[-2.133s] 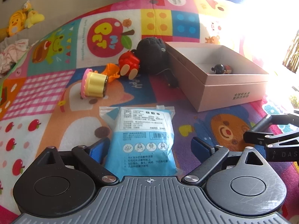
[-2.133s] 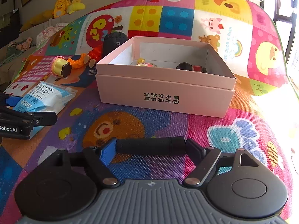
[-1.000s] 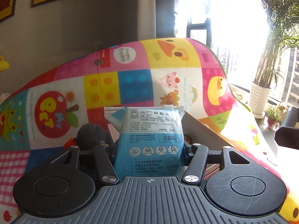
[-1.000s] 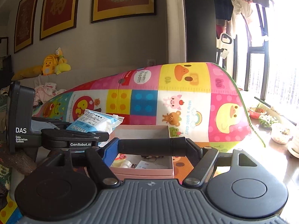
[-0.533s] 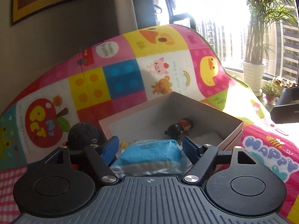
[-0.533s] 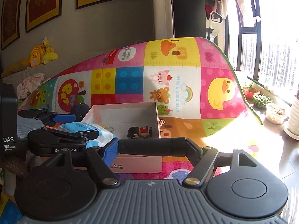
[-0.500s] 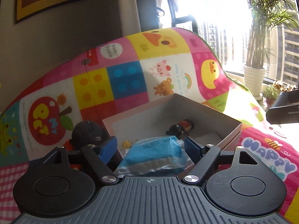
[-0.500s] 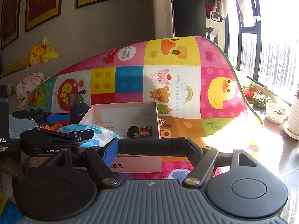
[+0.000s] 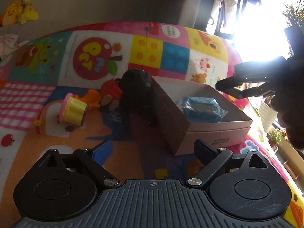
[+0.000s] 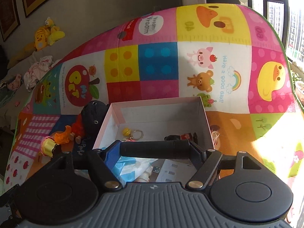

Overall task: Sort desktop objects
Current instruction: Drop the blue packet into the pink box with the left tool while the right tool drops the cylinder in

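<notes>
The pink cardboard box (image 9: 197, 133) stands on the colourful play mat, and the blue wipes packet (image 9: 201, 108) lies inside it. My left gripper (image 9: 152, 152) is open and empty, above the mat just left of the box. My right gripper (image 10: 154, 149) is shut on a black cylinder (image 10: 153, 149) and hovers over the box (image 10: 159, 106). In the right wrist view the packet (image 10: 129, 165) lies under it, with a yellow-bell key ring (image 10: 131, 133) and a small black-and-red figure (image 10: 180, 137) in the box. The right gripper (image 9: 245, 84) also shows over the box in the left wrist view.
Left of the box lie a black plush toy (image 9: 136, 87), a red toy (image 9: 111, 91), an orange toy (image 9: 91, 98) and a yellow-and-pink drum toy (image 9: 73, 111). White papers (image 10: 171, 172) lie in the box's near end. A bright window is at the right.
My left gripper let go of the blue packet into the box, opened wide and drew back to the left. My right gripper moved over the box, still holding the black cylinder.
</notes>
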`<state>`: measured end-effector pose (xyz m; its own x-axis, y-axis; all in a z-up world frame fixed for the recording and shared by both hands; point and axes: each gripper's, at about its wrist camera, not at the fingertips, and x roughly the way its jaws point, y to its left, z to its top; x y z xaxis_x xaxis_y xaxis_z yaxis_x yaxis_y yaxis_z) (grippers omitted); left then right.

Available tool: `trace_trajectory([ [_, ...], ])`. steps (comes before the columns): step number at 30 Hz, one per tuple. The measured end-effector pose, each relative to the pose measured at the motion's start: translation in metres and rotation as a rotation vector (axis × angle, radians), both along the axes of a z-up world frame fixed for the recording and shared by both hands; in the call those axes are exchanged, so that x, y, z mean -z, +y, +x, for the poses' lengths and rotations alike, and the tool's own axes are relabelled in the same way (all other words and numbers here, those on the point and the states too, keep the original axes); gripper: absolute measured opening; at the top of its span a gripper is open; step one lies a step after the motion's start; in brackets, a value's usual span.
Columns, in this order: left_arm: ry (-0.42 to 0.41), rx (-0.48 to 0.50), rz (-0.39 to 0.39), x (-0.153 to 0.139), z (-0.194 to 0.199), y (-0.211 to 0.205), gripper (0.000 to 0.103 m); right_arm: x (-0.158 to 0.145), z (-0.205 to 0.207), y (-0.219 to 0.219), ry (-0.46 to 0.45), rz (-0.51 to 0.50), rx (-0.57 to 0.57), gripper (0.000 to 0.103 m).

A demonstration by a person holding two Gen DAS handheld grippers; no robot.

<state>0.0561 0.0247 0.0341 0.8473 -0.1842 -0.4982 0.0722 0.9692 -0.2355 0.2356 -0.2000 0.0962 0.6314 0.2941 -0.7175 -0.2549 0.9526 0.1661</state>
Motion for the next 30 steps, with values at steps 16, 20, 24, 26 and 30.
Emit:
trace_trajectory([
  [16, -0.009, -0.029, -0.116, 0.009, -0.004, 0.025, 0.099, 0.007, 0.044, 0.018, 0.182, 0.023, 0.009, 0.096],
  [20, -0.018, -0.011, -0.11, 0.007, -0.005, 0.021, 0.099, 0.012, 0.024, 0.029, 0.285, 0.09, -0.059, 0.1],
  [24, -0.021, -0.018, -0.105, 0.007, -0.005, 0.021, 0.099, 0.025, 0.008, 0.049, 0.299, 0.034, -0.114, 0.083],
  [26, -0.024, -0.031, -0.113, 0.007, -0.006, 0.024, 0.099, 0.02, 0.005, 0.05, 0.255, 0.016, -0.125, 0.066],
  [30, -0.028, -0.042, -0.124, 0.006, -0.005, 0.028, 0.099, 0.011, 0.01, 0.043, 0.064, -0.111, -0.081, 0.056],
])
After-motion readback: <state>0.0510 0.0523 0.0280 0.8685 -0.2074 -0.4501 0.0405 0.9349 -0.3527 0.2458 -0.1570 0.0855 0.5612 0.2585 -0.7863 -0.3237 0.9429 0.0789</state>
